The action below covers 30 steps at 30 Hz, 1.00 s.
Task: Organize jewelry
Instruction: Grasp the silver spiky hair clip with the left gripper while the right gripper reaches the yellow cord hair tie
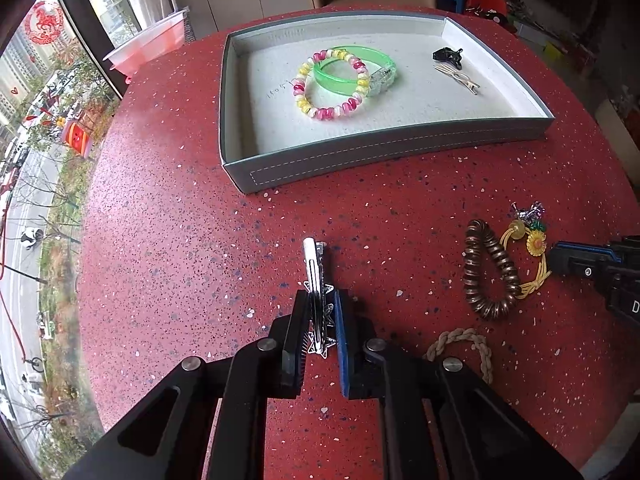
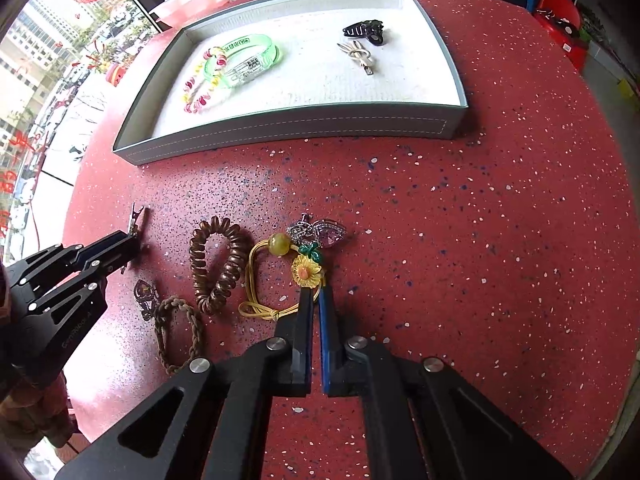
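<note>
**Clips and ties, both grippers clamped**

Left gripper (image 1: 320, 312) pinches a silver hair clip (image 1: 314, 276) edge-up above the red table (image 1: 180, 240). Right gripper (image 2: 316, 300) grips the yellow hair tie (image 2: 260, 300) (sunflower charm) beside a brown coil tie (image 2: 218, 264). Grey tray (image 1: 360, 160) sits beyond.

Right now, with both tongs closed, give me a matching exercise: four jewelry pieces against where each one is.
Things:
1. silver star hair clip
2. yellow sunflower hair tie
3. green bangle
4. brown spiral hair tie

Places:
A. lying loose on the red table
B. inside the grey tray
C. pinched in the left tongs
D. pinched in the right tongs

Pairs: 1-C, 2-D, 3-B, 4-A
</note>
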### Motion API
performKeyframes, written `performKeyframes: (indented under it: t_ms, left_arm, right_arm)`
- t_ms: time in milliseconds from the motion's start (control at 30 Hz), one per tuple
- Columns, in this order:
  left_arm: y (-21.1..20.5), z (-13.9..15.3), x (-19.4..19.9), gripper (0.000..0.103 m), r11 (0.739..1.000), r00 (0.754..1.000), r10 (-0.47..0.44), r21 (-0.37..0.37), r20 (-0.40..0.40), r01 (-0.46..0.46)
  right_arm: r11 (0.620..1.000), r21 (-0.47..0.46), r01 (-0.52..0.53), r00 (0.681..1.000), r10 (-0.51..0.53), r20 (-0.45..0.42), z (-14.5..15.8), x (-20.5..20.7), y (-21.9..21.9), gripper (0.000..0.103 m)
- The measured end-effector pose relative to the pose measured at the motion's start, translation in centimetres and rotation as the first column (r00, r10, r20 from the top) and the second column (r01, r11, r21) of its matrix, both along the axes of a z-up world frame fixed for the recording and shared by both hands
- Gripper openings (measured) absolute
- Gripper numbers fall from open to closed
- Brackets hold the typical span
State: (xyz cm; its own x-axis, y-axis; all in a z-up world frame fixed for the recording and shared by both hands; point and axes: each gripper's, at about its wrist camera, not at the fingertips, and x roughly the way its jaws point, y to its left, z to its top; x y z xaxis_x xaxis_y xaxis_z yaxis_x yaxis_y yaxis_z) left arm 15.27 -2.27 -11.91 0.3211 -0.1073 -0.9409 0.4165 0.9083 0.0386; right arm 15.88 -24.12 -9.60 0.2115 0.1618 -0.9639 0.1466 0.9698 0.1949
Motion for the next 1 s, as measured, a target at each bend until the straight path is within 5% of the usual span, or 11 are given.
performKeyframes:
  t_ms: [200, 333, 500, 533, 600, 633, 1000]
  left_arm:
    - [1.4, 0.5, 0.7, 0.031, 0.999, 0.999, 0.041, -0.025, -0.006, -0.041]
    - [1.9, 0.7, 1.6, 0.031, 0.998, 0.999, 0.047, -0.028, -0.006, -0.048]
    - [1.9, 0.5, 1.9, 0.031, 0.998, 0.998, 0.061, -0.034, -0.018, -0.062]
    - [1.9, 0.5, 1.9, 0.031, 0.997, 0.998, 0.067, -0.034, -0.02, -0.068]
    - [2.0, 0.5, 1.8, 0.031, 0.996, 0.997, 0.075, -0.037, -0.024, -0.076]
    - [2.0, 0.5, 1.8, 0.031, 0.996, 0.997, 0.078, -0.039, -0.025, -0.079]
    - [2.9, 1.4, 1.9, 0.031, 0.99, 0.993, 0.115, -0.082, -0.032, -0.118]
  right_arm:
    - [0.999, 0.039, 0.009, 1.0, -0.009, 0.003, 0.2, -0.5, -1.2, 0.005]
    - [1.0, 0.003, -0.016, 1.0, 0.016, -0.002, -0.2, 0.5, -1.1, 0.044]
    - [0.995, -0.066, -0.068, 0.998, 0.067, -0.011, -0.6, 1.8, 1.0, 0.044]
    - [0.992, -0.093, -0.088, 0.996, 0.088, -0.009, -0.7, 2.0, 1.5, 0.041]
    - [0.975, -0.169, -0.142, 0.99, 0.141, -0.017, -0.8, 2.1, 2.7, 0.019]
    - [0.97, -0.182, -0.159, 0.987, 0.159, -0.018, -0.8, 2.1, 3.0, 0.02]
    - [0.999, 0.026, -0.041, 0.999, 0.04, 0.037, 1.6, 0.5, -1.5, 0.02]
